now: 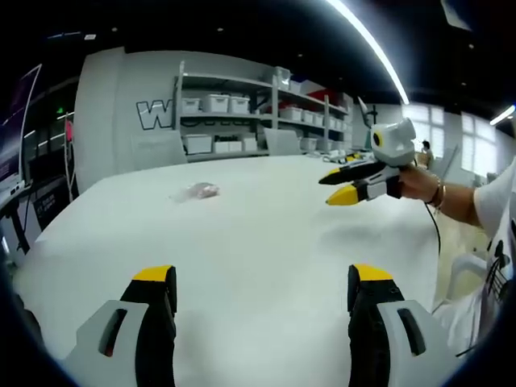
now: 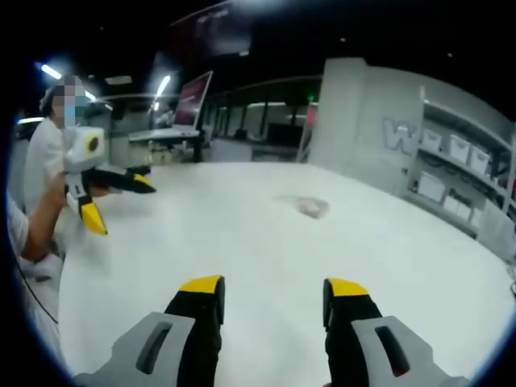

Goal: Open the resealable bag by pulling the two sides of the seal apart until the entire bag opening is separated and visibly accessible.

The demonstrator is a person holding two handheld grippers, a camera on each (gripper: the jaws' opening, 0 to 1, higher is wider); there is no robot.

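Note:
A small clear resealable bag (image 1: 196,191) with something pinkish inside lies flat on the white table (image 1: 266,234), far from both grippers. My left gripper (image 1: 262,278) is held above the near table edge, its jaws wide apart and empty. In the left gripper view my right gripper (image 1: 334,188) hovers over the table's right side in a person's hand, open, pointing left toward the bag. The right gripper view has the bag (image 2: 310,206) ahead and slightly right of my right gripper (image 2: 274,286), which is open and empty. My left gripper (image 2: 121,203) is at the left there, open.
Shelves (image 1: 242,121) with white bins stand behind the table, with two chair backs (image 1: 157,149) at its far edge. A desk with a monitor (image 2: 193,101) is beyond the table in the right gripper view. The person (image 2: 40,177) stands at the table's side.

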